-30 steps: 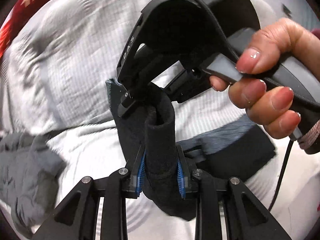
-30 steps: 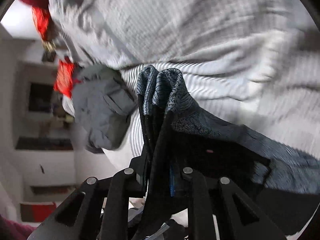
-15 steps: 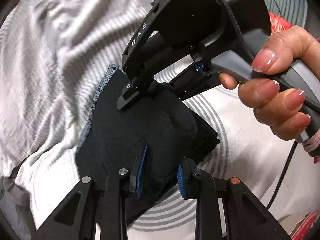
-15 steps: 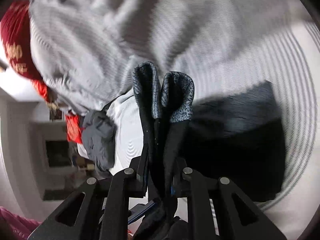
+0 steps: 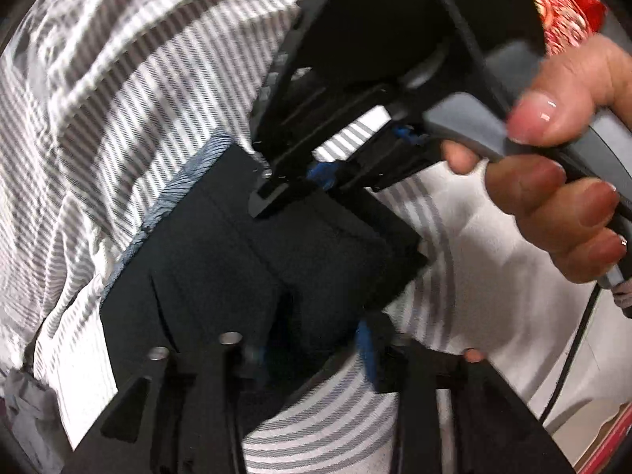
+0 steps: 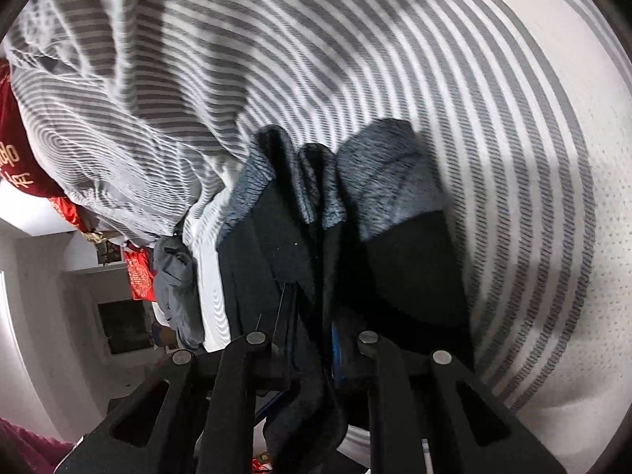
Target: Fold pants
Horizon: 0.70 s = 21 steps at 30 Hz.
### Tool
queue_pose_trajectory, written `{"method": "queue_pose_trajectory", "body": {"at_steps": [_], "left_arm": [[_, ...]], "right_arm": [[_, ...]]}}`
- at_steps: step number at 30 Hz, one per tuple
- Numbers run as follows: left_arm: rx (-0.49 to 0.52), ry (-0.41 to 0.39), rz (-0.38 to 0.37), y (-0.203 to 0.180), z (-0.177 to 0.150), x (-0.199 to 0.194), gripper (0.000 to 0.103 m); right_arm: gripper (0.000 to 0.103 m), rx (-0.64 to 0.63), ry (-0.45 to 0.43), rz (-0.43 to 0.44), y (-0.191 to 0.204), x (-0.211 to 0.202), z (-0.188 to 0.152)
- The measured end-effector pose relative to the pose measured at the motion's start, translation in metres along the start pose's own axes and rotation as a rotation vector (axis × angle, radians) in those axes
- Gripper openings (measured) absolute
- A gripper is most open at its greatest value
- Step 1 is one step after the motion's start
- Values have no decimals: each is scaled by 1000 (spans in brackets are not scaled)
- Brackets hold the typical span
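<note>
The pants (image 5: 252,276), dark with a lighter grey-blue inner face showing along the edges, are laid in a folded bundle on the striped bedding (image 5: 118,98), which is white with grey bands and is rumpled into ridges toward the upper left of the left wrist view. In the right wrist view the same pants (image 6: 395,260) are seen bunched into several upright folds, the grey-blue lining turned outward at the top of each fold, with the bedding (image 6: 434,59) spread flat behind them.

A grey garment (image 6: 177,276) is heaped at the edge of the bed, well apart from the pants, and red fabric with gold markings (image 6: 15,166) is seen at the far left.

The right gripper (image 5: 292,189) is held by a hand (image 5: 553,181) and is set down onto the upper edge of the folded pants; seen from its own camera, its (image 6: 312,339) jaws are clamped together on a thick fold of the dark cloth.

The left gripper (image 5: 308,347) is placed at the near edge of the bundle. Its jaws are opening, with a fold of the pants lying between them; the blue pad (image 5: 365,349) on the right-hand finger is seen clear of the cloth.
</note>
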<state>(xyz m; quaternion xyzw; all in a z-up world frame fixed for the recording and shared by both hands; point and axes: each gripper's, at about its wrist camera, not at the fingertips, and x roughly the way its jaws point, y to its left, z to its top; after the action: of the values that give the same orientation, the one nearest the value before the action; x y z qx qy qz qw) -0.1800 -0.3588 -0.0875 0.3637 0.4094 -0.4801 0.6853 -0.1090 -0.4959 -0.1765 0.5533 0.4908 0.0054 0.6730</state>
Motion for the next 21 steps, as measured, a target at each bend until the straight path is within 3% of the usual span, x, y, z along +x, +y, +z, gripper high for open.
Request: {"method": "queue_pose_trajectory", "body": {"at_steps": [2, 7, 11, 15, 17, 18, 19, 21], "left_arm": [[6, -15, -37, -3, -1, -7, 58], [-12, -27, -63, 5, -5, -30, 58], [-119, -21, -23, 47, -11, -41, 58], [-275, 33, 35, 104, -20, -35, 58], [-351, 65, 45, 130, -27, -29, 58], [-383, 78, 53, 139, -30, -27, 58], [-415, 89, 61, 150, -34, -24, 58], [-464, 97, 70, 164, -39, -20, 58]], "right_arm": [[24, -14, -2, -40, 1, -6, -4], [43, -50, -19, -209, 12, -24, -12], [48, -86, -67, -389, 27, -42, -22], [47, -148, -113, -474, 54, -47, -33], [47, -196, -131, -501, 70, -43, -35], [38, -218, -136, -508, 77, -40, -36], [22, -243, -133, -511, 83, -36, -36], [16, -292, -107, -521, 94, -24, -35]]}}
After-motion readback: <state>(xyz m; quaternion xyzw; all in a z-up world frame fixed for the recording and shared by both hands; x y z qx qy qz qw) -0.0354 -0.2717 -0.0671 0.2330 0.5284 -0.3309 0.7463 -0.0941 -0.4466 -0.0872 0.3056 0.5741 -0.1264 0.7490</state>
